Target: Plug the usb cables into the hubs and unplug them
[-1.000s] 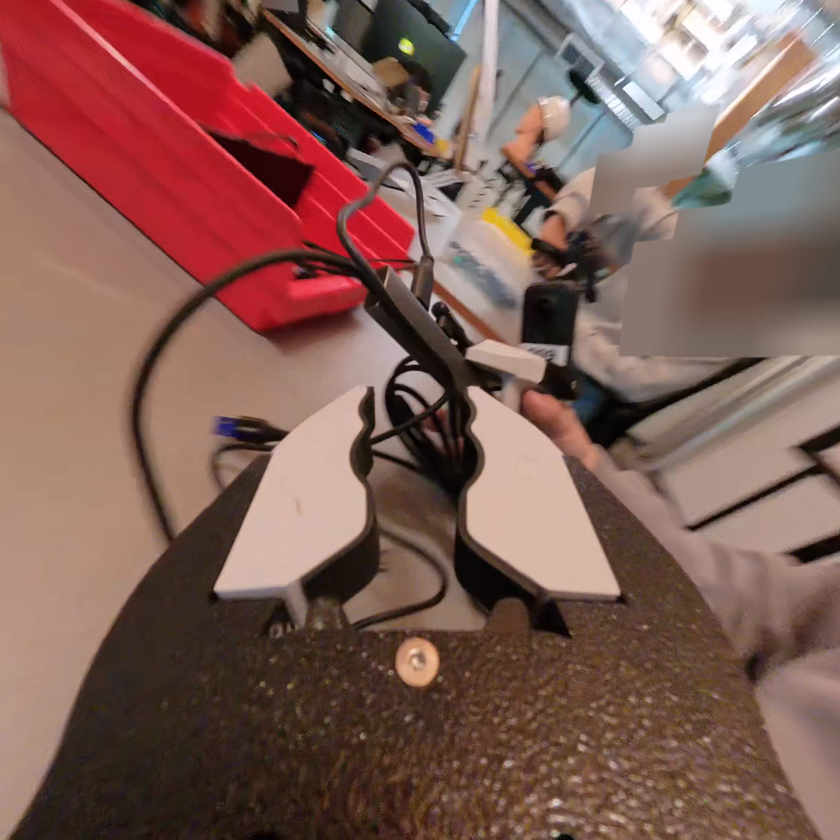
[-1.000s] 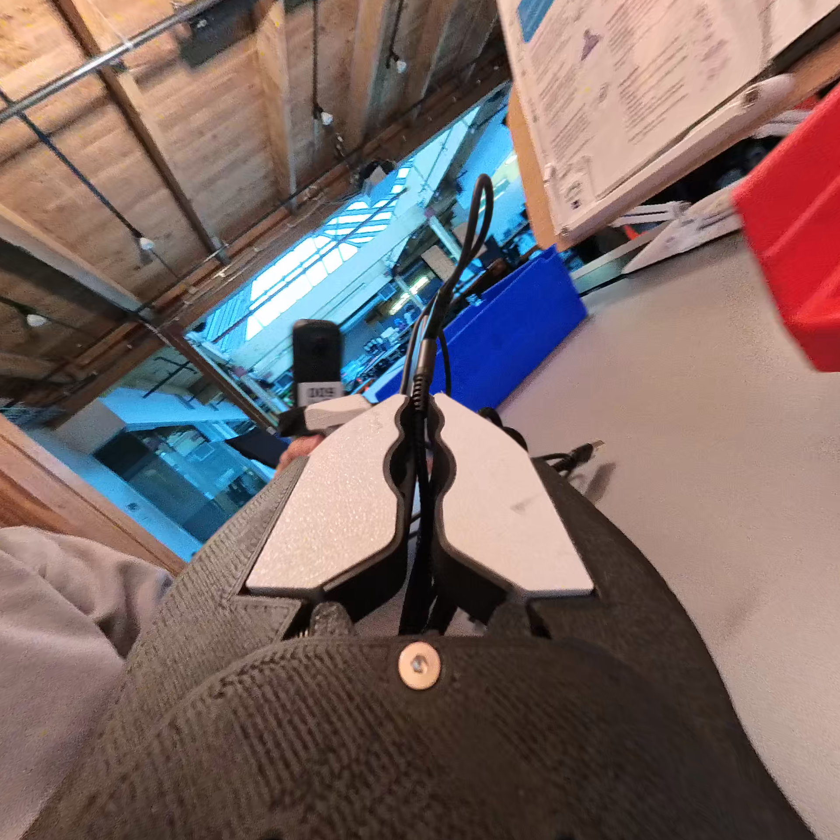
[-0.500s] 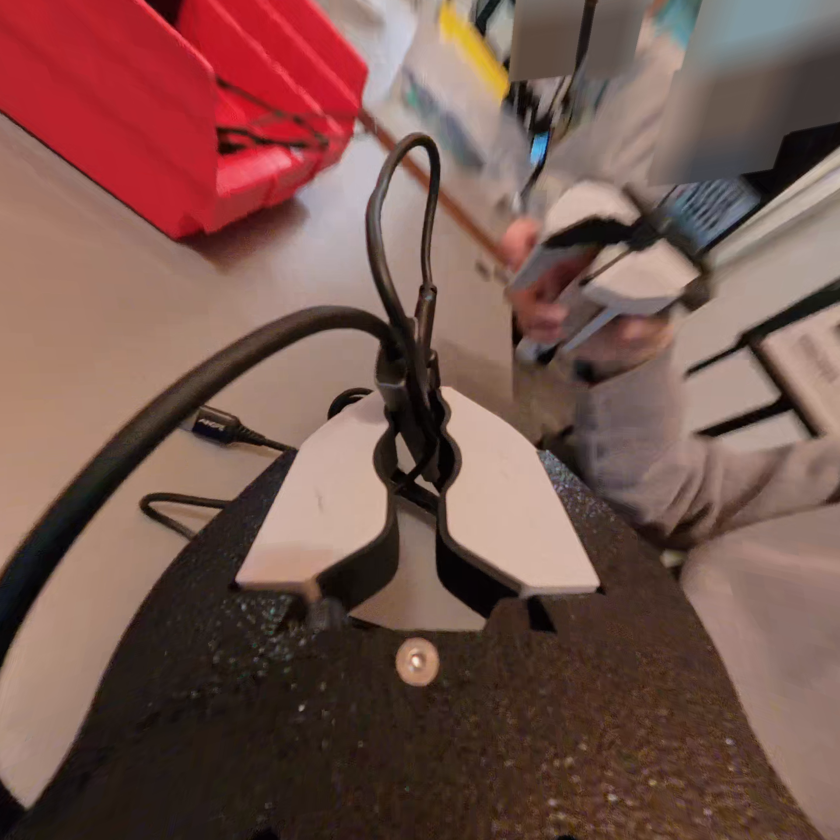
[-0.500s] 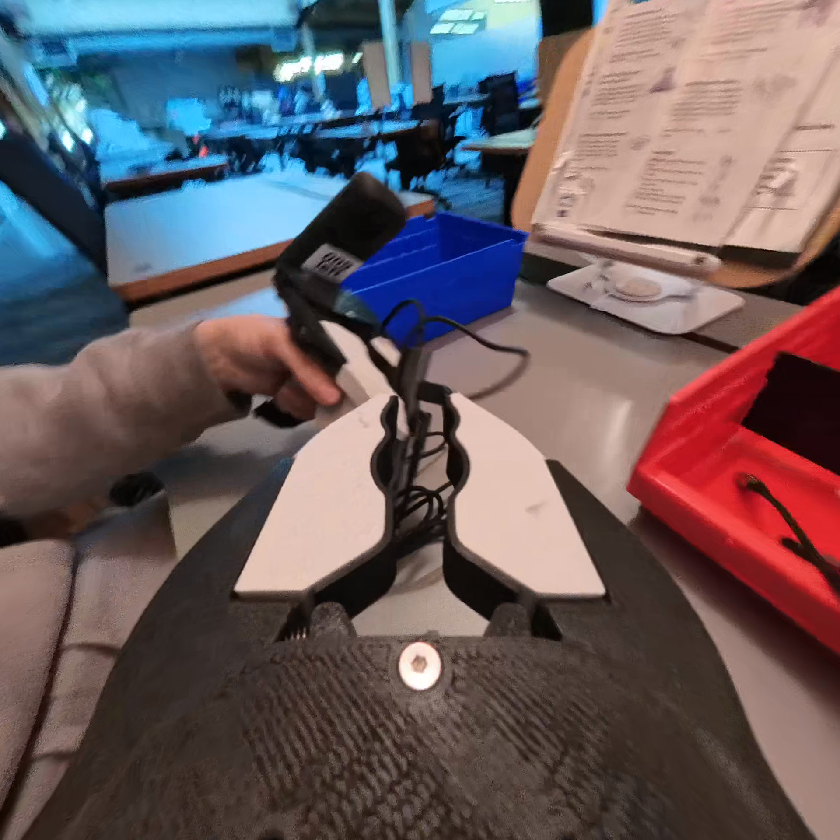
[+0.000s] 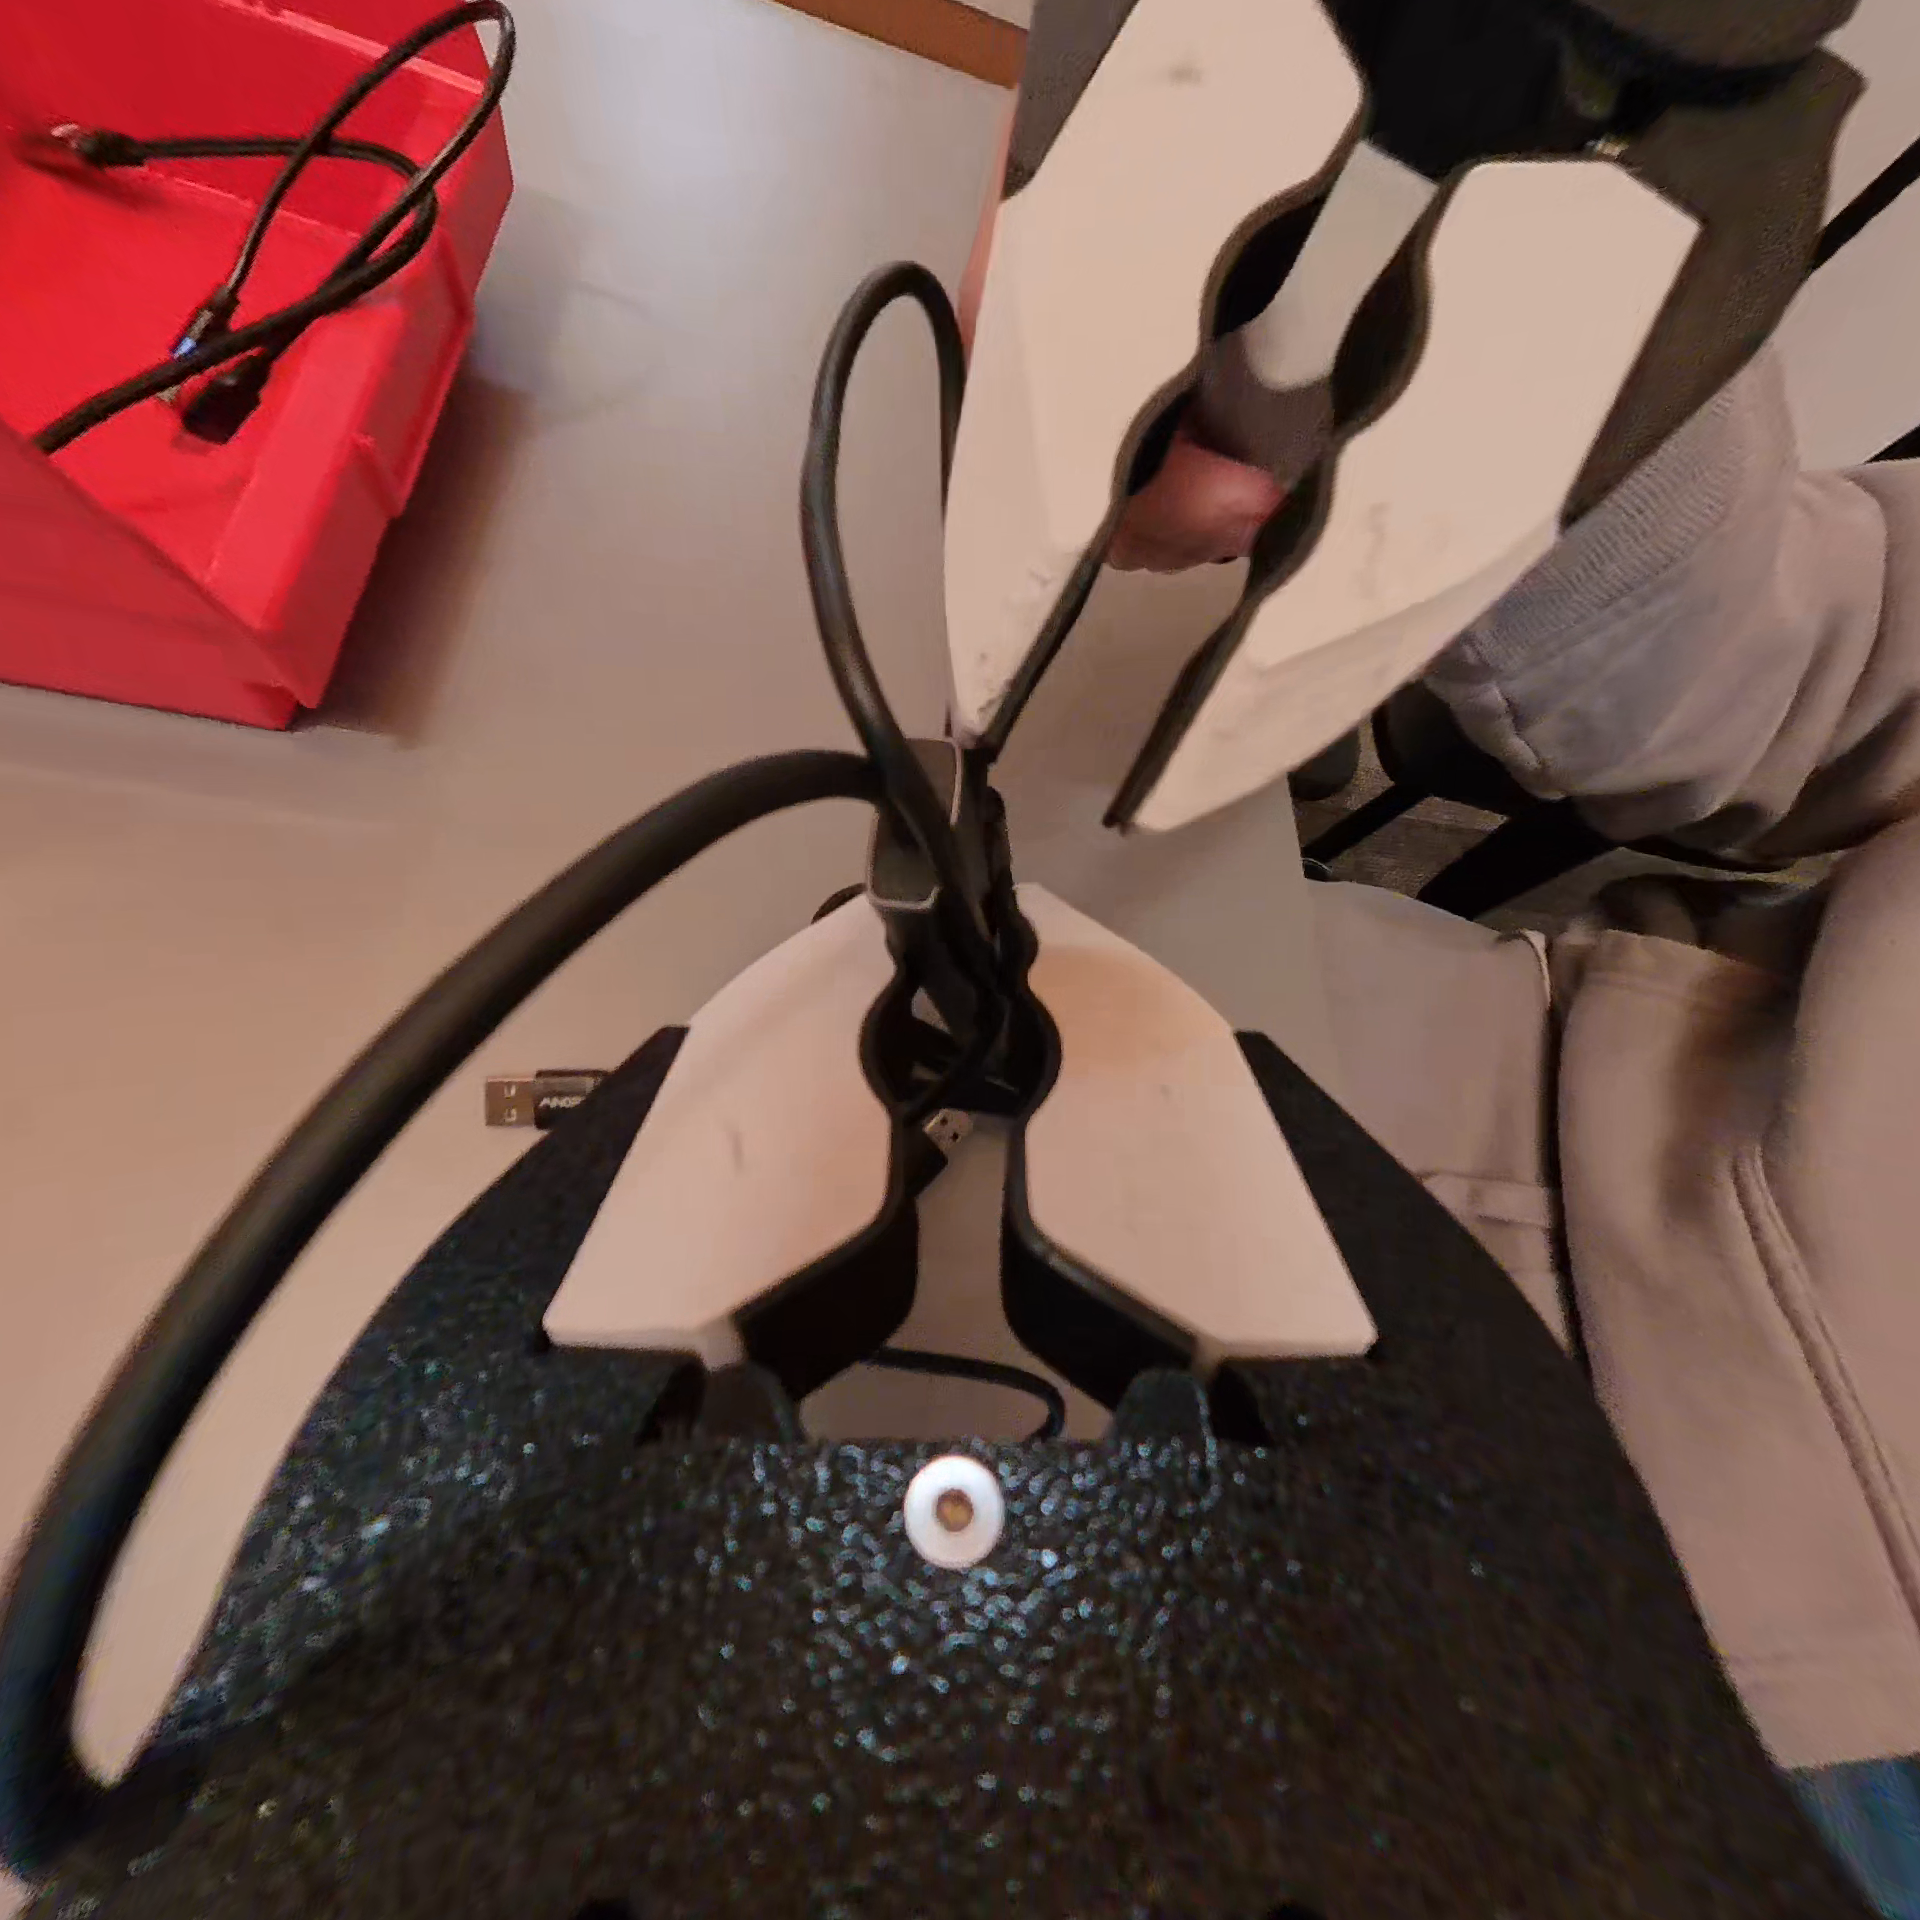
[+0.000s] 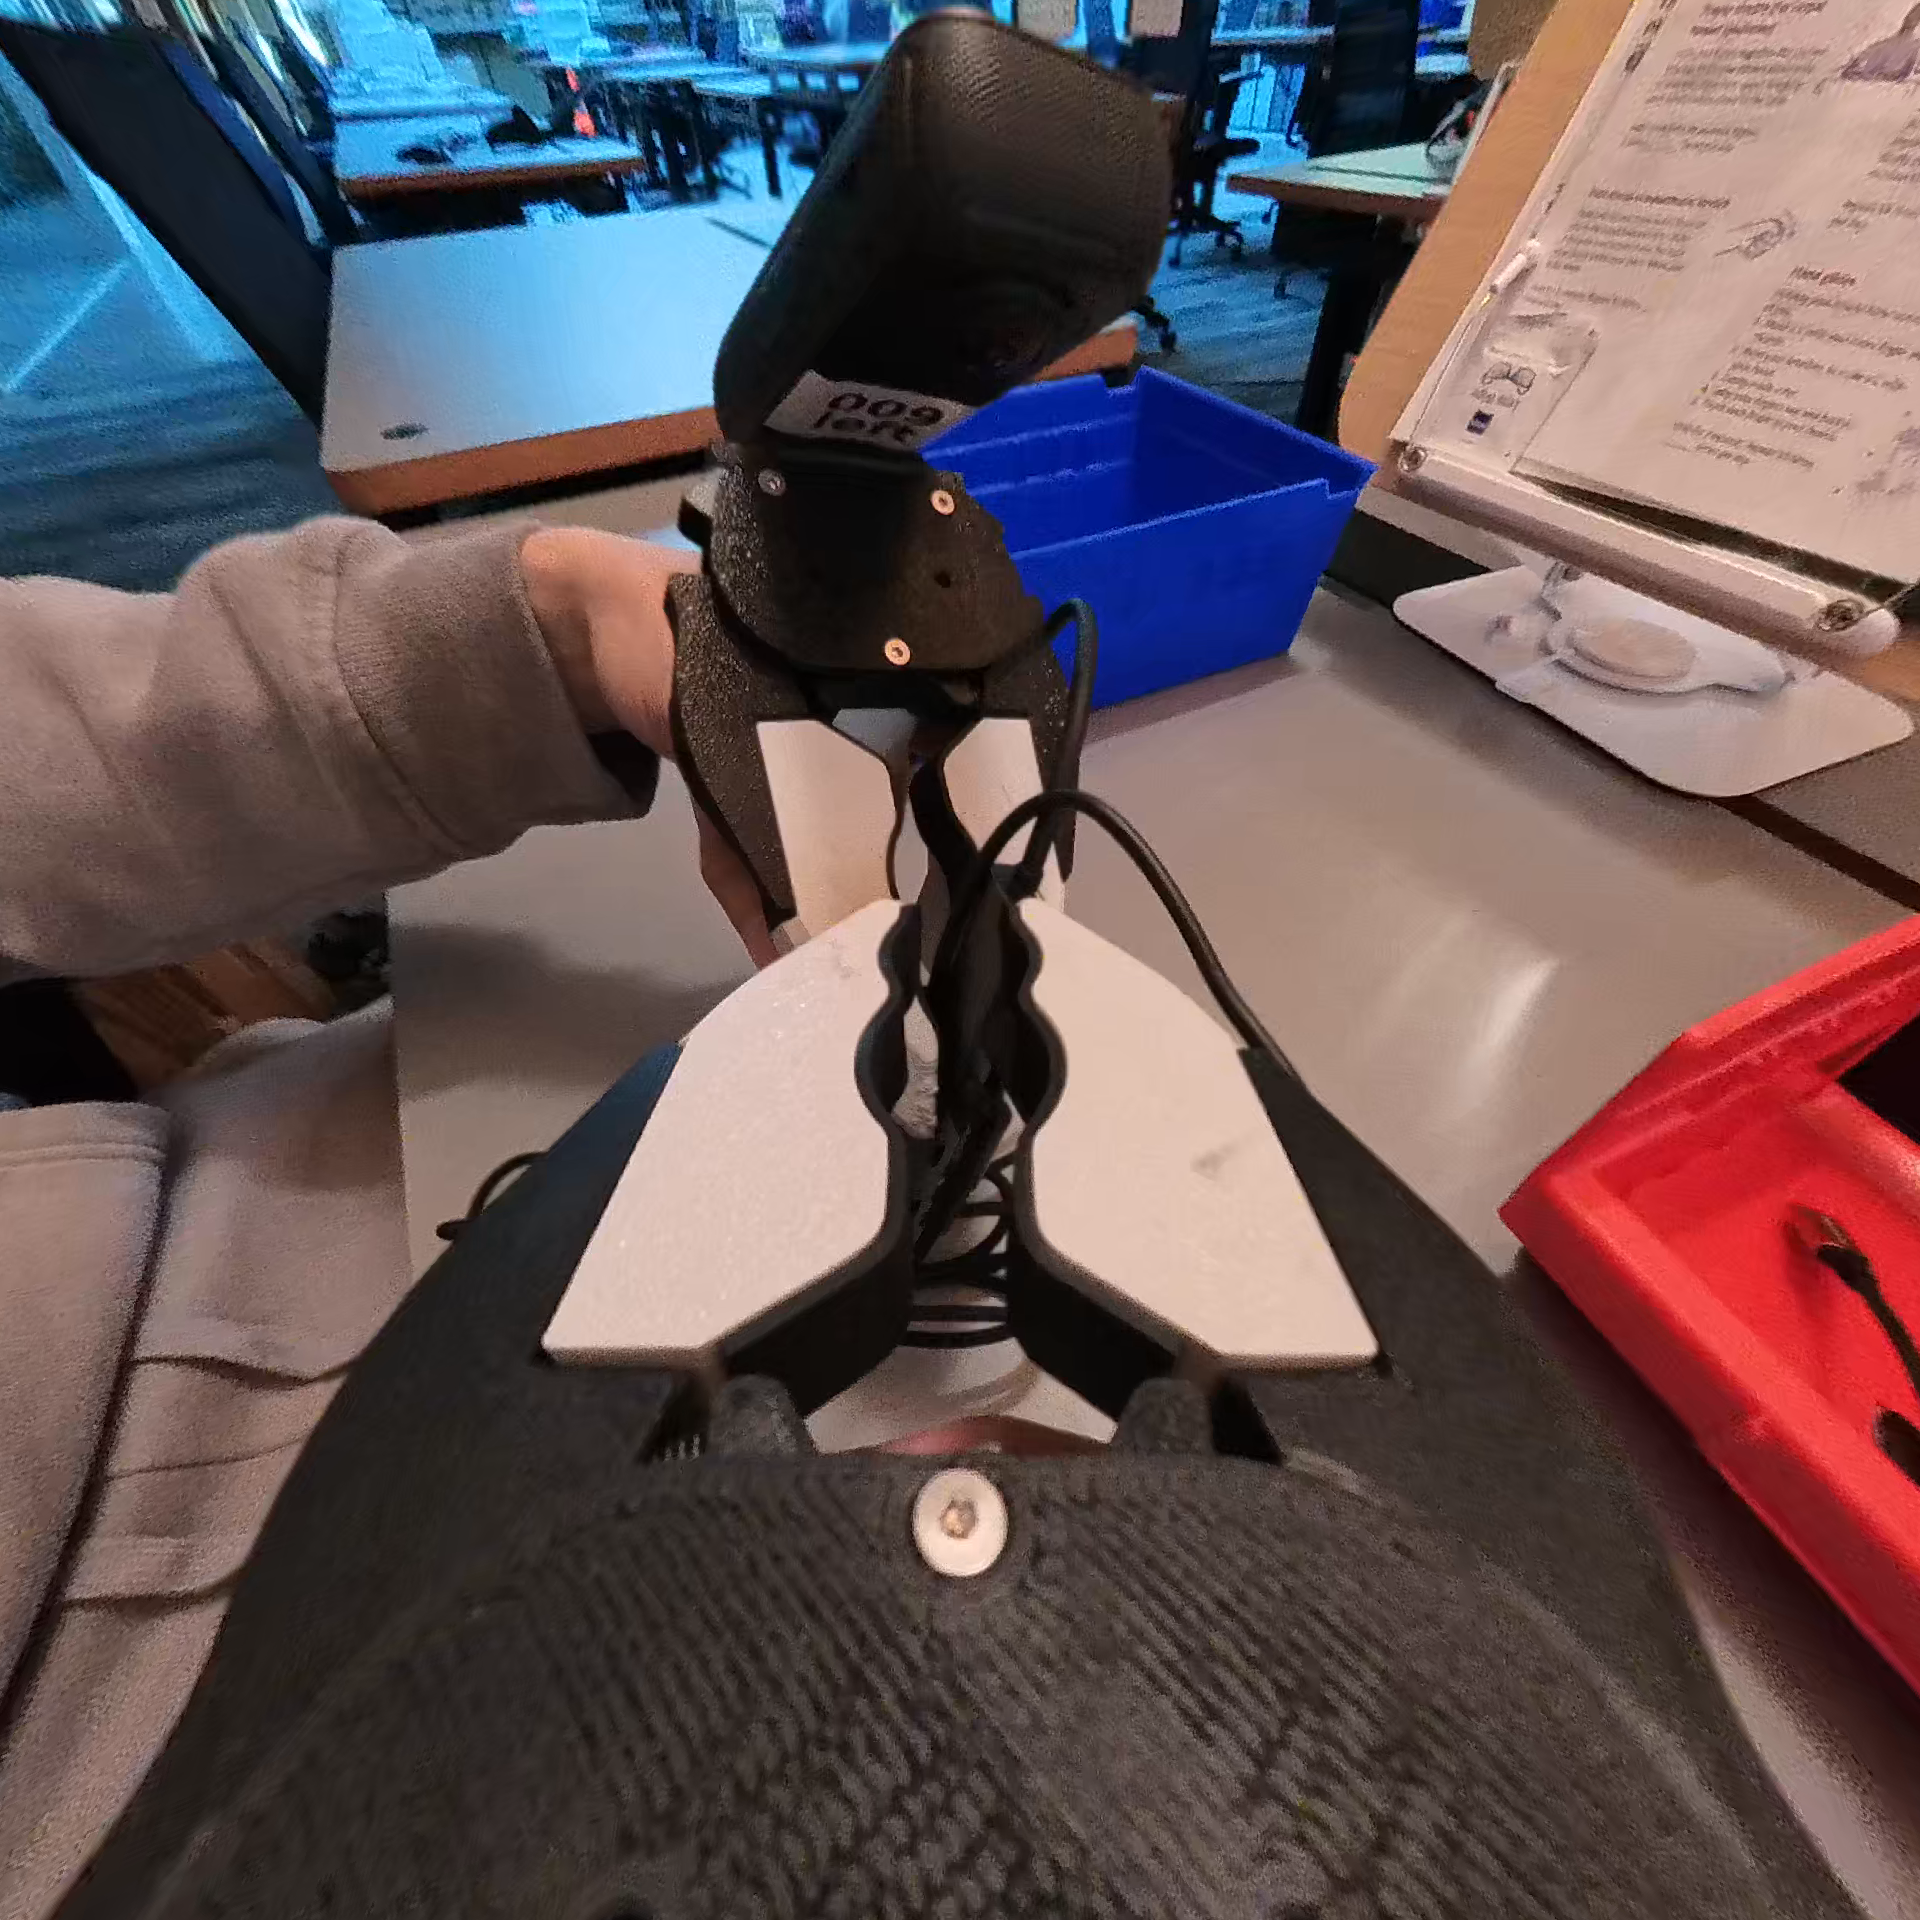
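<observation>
1. Grey table (image 5: 260, 935) is carrying a red bin (image 5: 239, 343) near its far-left corner and a blue bin (image 6: 1164, 520) at the far edge.
2. Left gripper (image 5: 951, 914) is pinching the dark USB hub (image 5: 914, 831) with its bundle of black cables (image 5: 862, 499); a loose plug (image 5: 540, 1099) is lying on the table just beside it.
3. Right gripper (image 5: 1049, 769), having swung over from well apart, is now spreading its fingers, with one tip touching the hub's cable end.
4. In its own view nothing looks clamped between its fingers.
5. Judging by that approach, a plug is being lined up for gripping.
</observation>
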Action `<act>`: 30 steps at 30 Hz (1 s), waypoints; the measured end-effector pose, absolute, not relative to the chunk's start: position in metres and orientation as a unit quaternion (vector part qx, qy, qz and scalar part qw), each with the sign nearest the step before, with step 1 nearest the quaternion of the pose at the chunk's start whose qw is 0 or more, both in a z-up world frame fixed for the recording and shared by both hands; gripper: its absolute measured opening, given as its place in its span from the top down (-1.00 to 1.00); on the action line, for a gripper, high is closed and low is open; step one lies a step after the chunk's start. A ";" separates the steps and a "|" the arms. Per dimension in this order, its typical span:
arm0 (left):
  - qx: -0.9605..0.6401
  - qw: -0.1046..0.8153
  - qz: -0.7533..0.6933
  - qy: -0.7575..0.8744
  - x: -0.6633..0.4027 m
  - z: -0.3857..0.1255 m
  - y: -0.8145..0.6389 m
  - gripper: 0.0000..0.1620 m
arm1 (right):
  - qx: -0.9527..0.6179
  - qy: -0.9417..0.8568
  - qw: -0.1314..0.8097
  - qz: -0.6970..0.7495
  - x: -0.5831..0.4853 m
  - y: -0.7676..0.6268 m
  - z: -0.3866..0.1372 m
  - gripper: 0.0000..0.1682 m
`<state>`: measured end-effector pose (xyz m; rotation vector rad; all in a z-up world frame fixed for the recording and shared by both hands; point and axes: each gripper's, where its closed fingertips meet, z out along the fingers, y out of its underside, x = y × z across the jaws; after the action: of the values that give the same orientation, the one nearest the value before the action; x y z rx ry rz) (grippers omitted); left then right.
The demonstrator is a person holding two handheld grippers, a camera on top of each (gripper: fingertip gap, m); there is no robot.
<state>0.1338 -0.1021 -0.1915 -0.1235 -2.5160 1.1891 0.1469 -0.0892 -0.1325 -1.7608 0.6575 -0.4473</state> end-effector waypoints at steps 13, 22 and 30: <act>-0.070 0.141 0.395 -0.905 0.131 -0.193 -0.109 0.83 | -0.745 0.287 0.540 -0.266 0.159 -0.103 -0.134 0.80; -0.165 0.105 0.400 -0.896 0.123 -0.190 -0.109 0.83 | -0.793 0.227 0.530 -0.197 0.138 -0.101 -0.156 0.79; -0.178 0.075 0.408 -0.892 0.135 -0.189 -0.108 0.84 | -0.739 0.275 0.603 -0.123 0.147 -0.097 -0.153 0.89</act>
<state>0.1351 -0.1077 -0.1893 -0.5344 -2.6768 1.2235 0.1474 -0.0967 -0.1534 -1.7104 0.6372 -0.2858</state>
